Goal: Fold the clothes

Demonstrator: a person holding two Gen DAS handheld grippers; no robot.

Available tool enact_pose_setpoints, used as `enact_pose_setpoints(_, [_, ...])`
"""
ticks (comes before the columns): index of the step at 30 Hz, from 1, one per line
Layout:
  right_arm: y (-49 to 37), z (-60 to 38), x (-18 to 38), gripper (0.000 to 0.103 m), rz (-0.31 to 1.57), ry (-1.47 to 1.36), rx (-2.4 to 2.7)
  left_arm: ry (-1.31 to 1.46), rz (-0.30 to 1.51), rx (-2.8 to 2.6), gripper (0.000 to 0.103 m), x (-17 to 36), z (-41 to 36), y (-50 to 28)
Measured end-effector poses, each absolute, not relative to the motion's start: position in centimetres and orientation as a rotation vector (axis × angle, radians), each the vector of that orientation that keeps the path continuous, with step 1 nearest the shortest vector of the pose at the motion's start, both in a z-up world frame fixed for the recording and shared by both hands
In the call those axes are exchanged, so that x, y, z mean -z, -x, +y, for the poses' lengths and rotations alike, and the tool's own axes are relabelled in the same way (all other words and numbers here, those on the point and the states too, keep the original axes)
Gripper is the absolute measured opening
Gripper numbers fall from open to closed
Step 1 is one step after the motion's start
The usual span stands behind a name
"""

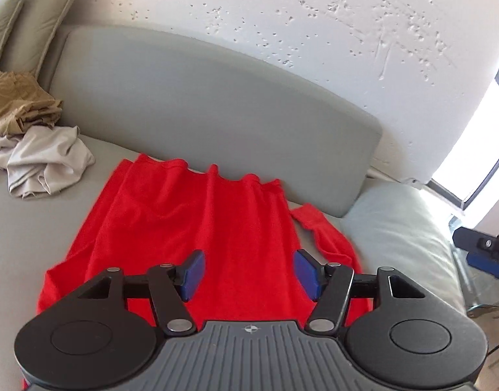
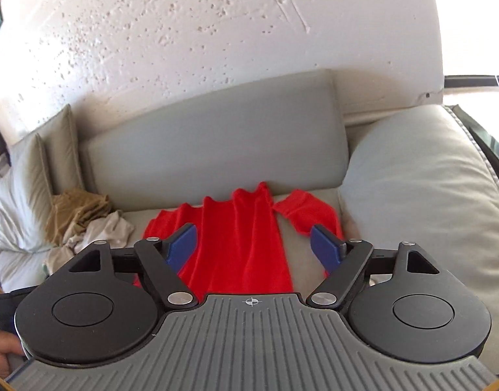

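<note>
Red shirt (image 1: 190,228) lying flat on sofa (image 1: 200,104), long axis running frame bottom to top.
Left gripper (image 1: 249,273) and right gripper (image 2: 253,250) hovering, jaws apart, gripping nothing.

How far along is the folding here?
Early. Done: the red garment lies spread on the grey sofa seat. In hand: nothing; left gripper and right gripper are open above it. Left: folding it, plus the crumpled white and tan clothes.

wall (image 1: 282,16): white, pitted plaster | sofa (image 1: 200,97): grey, back cushion against wall | armrest (image 2: 428,179): pale grey, padded | 2 olive pillows (image 1: 27,16) at far end | window (image 1: 477,150): bright daylight, dark frame
</note>
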State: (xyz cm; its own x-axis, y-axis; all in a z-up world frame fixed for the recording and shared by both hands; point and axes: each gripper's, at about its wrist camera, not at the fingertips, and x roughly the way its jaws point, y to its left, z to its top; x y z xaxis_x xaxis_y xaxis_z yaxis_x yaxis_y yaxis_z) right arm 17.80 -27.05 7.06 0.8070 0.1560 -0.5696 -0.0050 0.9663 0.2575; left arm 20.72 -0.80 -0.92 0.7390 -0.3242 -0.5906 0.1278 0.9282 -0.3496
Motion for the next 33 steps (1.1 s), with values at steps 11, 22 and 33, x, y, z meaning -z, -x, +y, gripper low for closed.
enact_pose_setpoints(11, [-38.8,-28.4,4.7,0.051,0.805,-0.161,-0.003,0.415,0.782,0.324,0.045,9.3,0.5,-27.8])
enact_pose_setpoints(22, [-49.6,-27.2,13.9,0.072,0.93,0.091,0.014,0.402,0.786,0.375,0.046,9.6,-0.5,-27.8])
enact_pose_setpoints(33, [-45.5,-27.7,9.4,0.006,0.781,0.049,0.023,0.464,0.749,0.386,0.046,9.2,0.0,-27.7])
